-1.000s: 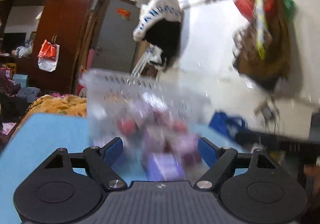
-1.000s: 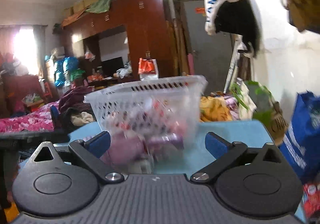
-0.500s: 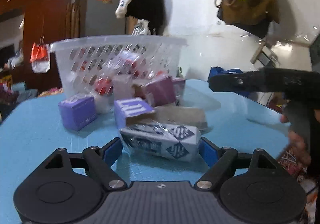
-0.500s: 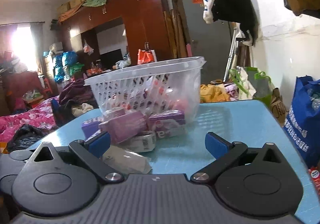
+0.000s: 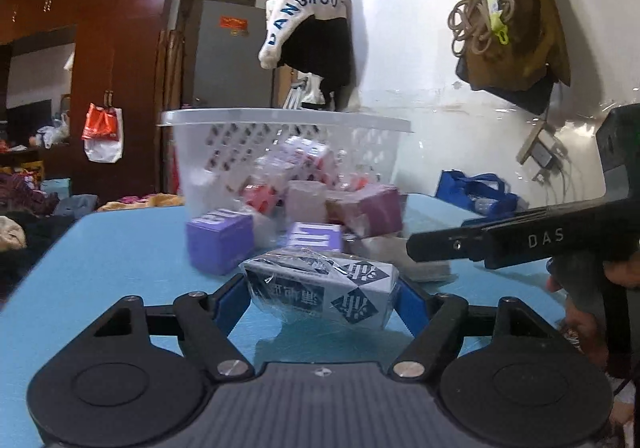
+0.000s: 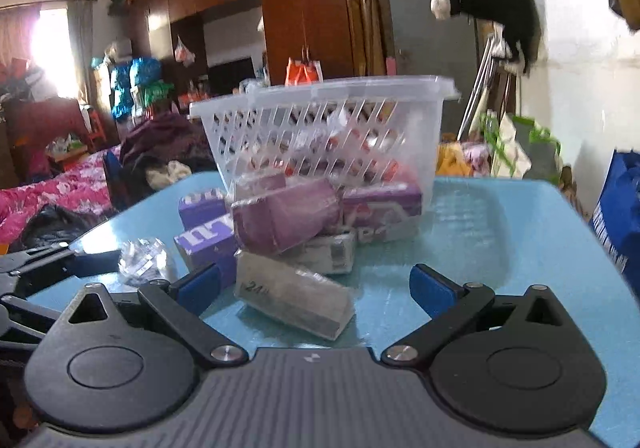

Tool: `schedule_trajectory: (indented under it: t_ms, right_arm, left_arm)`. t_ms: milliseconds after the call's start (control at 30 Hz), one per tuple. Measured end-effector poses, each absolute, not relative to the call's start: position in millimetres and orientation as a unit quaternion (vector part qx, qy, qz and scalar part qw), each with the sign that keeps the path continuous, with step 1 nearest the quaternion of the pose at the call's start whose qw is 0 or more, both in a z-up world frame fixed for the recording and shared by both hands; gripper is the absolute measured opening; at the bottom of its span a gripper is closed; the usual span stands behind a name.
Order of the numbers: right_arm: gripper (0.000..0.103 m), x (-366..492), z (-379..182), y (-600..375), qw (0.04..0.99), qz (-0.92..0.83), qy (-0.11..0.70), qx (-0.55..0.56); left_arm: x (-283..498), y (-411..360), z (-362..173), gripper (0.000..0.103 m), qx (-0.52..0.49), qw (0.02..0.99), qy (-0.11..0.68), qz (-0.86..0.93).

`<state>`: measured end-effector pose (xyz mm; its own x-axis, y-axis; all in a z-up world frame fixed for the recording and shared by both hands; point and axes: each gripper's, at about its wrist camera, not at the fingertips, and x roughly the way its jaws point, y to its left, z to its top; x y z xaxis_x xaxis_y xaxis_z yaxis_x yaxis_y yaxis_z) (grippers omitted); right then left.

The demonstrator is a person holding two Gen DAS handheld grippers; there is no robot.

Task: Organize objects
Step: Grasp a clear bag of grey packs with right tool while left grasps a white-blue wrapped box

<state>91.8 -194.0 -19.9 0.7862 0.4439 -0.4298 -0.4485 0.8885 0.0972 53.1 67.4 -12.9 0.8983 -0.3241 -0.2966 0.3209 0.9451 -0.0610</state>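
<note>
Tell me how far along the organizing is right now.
Done: some packets already sit in the clear plastic basket. In hand: the left tongs have just been closing around the plastic-wrapped blue-and-white box. Left: purple boxes and the grey wrapped packet between the open right tongs.

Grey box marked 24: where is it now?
In the right wrist view the grey box lies on the blue table between the open right gripper fingers, nearer the left one, just in front of the pile by the white basket.
</note>
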Motion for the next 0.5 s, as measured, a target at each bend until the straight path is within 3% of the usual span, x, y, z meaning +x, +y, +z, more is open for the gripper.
schedule_trajectory:
  t_ms: [167,233,500]
  right_arm:
    - [0.094,98,-26,-173,0.936,0.228,0.268,-0.011]
    - [0.079,100,-30,-165,0.934,0.224,0.278,-0.027]
    - [0.079,78,-27,-187,0.942,0.221,0.250,-0.043]
  left_arm:
    - [52,78,-10,0.080,-0.022,0.974,0.150,-0.167]
    - [52,80,-9,0.080,-0.022,0.974,0.150,-0.169]
    - [52,85,-8,0.080,-0.034,0.974,0.147,-0.168]
